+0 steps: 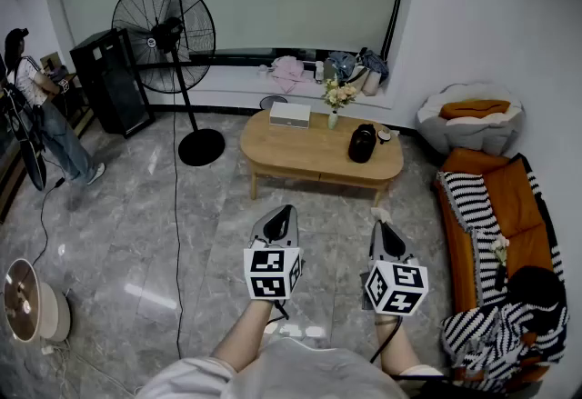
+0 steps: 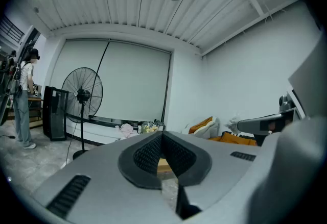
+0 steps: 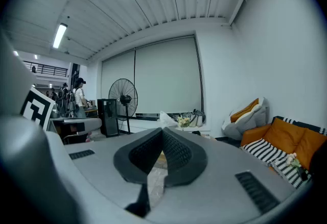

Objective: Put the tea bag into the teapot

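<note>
A black teapot (image 1: pixel 362 144) stands on the right part of a light wooden coffee table (image 1: pixel 300 156), some way ahead of me. Beside it sit a small cup (image 1: pixel 384 134), a white box (image 1: pixel 289 114) and a vase of flowers (image 1: pixel 335 100). I cannot make out a tea bag. My left gripper (image 1: pixel 285 210) and right gripper (image 1: pixel 380 224) are held side by side over the floor, short of the table and pointing at it. Both are shut with nothing between the tips, as the left gripper view (image 2: pixel 162 134) and right gripper view (image 3: pixel 163 130) show.
A tall standing fan (image 1: pixel 166 27) and a black cabinet (image 1: pixel 109 79) stand at the back left, with a person (image 1: pixel 44 115) beside them. An orange sofa (image 1: pixel 496 206) with a striped blanket lines the right wall. A round white appliance (image 1: pixel 32 302) and a cable lie on the floor at left.
</note>
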A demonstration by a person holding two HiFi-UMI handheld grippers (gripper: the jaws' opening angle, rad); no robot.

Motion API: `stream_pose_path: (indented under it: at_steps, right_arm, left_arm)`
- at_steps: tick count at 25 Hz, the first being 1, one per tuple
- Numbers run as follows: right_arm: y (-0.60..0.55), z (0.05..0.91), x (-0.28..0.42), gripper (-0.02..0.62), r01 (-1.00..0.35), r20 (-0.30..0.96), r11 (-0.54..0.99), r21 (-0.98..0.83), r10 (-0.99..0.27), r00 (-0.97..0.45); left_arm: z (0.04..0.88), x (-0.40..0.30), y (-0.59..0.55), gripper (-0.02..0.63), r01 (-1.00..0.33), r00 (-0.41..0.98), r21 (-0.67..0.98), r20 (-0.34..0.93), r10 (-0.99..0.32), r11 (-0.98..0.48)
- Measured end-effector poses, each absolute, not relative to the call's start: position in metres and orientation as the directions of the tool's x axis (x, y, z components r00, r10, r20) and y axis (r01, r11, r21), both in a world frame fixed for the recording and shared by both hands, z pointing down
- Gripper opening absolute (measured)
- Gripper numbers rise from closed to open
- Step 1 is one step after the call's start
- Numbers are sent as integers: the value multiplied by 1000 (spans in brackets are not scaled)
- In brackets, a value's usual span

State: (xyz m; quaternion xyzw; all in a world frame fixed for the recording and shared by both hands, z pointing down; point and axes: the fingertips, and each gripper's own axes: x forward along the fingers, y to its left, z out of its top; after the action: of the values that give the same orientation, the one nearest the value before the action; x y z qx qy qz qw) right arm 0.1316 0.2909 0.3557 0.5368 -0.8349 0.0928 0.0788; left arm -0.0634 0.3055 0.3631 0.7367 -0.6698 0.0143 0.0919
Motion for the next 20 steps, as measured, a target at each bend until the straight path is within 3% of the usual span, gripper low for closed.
stream_pose_path:
  at_steps: [20]
  right_arm:
    - [281, 365, 94, 34, -929, 242, 358, -95, -897, -371]
  left_arm:
    - [382, -98, 296, 15, -981, 153, 143, 152, -977, -132]
